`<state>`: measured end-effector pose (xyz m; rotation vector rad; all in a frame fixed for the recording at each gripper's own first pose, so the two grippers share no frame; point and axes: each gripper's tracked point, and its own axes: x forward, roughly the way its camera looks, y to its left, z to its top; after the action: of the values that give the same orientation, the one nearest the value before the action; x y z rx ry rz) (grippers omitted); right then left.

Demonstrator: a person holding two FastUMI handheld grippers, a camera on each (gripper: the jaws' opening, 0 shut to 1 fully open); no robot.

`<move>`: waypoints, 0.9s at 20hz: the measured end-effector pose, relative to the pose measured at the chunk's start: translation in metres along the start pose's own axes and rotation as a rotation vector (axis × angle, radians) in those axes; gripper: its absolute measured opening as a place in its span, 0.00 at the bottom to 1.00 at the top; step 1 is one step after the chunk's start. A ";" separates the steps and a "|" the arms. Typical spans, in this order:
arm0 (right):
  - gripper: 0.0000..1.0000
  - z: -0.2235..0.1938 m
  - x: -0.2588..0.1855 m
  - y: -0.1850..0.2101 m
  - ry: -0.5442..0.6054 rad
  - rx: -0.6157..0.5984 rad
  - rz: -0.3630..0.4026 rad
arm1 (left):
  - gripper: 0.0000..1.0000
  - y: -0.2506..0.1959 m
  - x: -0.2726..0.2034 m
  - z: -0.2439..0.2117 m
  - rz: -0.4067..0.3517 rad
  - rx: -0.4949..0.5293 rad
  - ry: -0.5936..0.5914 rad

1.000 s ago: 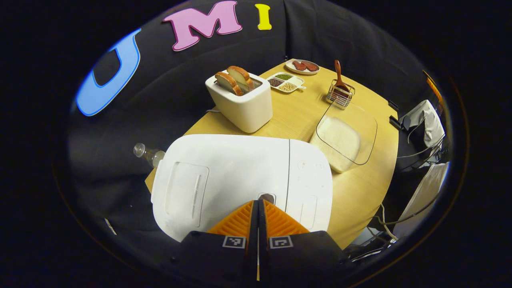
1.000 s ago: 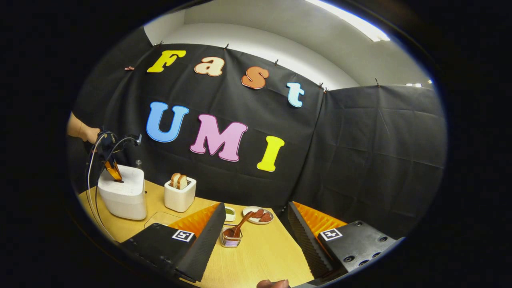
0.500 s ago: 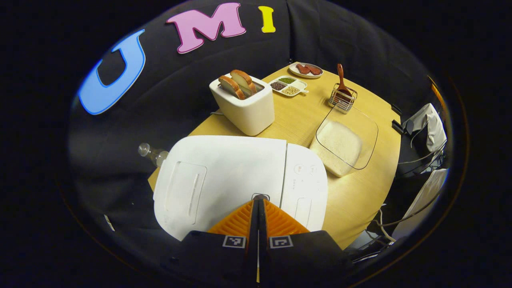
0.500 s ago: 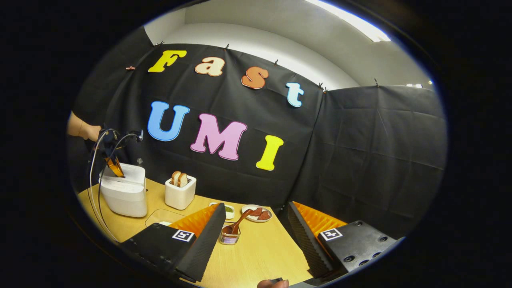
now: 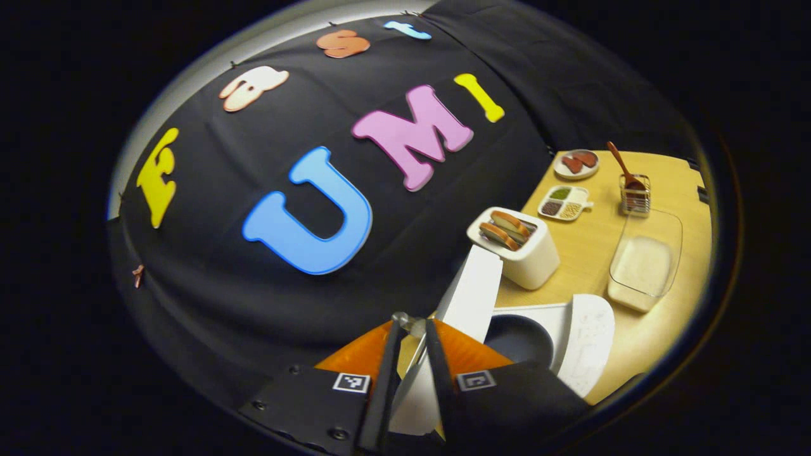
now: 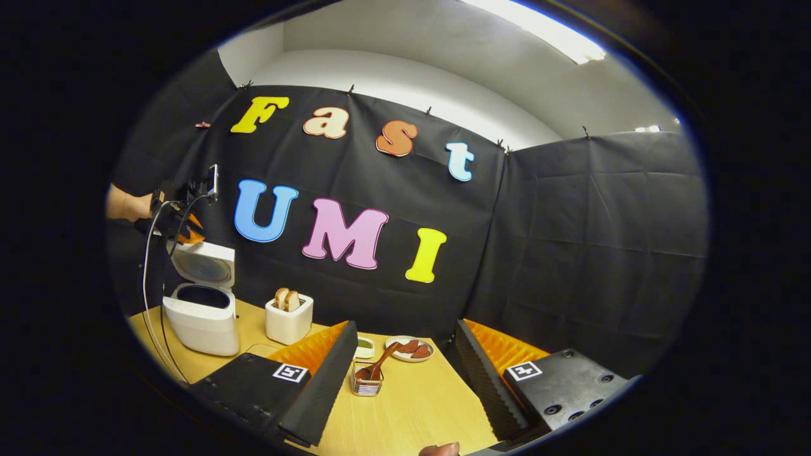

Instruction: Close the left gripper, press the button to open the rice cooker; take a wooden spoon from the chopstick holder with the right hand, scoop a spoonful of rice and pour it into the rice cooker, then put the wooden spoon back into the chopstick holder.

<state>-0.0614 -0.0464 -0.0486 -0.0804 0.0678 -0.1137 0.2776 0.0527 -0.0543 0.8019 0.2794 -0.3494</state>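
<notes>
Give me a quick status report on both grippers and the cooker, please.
Left hand-held gripper nearly shut, raised by cooker lid. Cooker open. Right hand-held gripper open, facing spoon in holder; nothing between.

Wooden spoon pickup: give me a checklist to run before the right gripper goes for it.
1. Rice cooker lid up: ok.
2. Wooden spoon standing in the chopstick holder: ok.
3. Right gripper open: ok, fingers wide apart.
4. Spoon between the fingers' line: ok, near the left finger.
5. Left gripper clear of the pot: ok, up by the raised lid.
6. Rice in the glass dish: ok.
</notes>
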 end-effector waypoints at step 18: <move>0.97 -0.019 0.045 0.002 0.038 0.045 0.153 | 0.96 -0.047 -0.197 0.067 0.201 -0.490 -0.363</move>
<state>-0.0178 -0.0508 -0.0701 -0.0277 0.1087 0.0357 0.0876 0.0119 0.0331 0.2706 -0.0600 -0.2172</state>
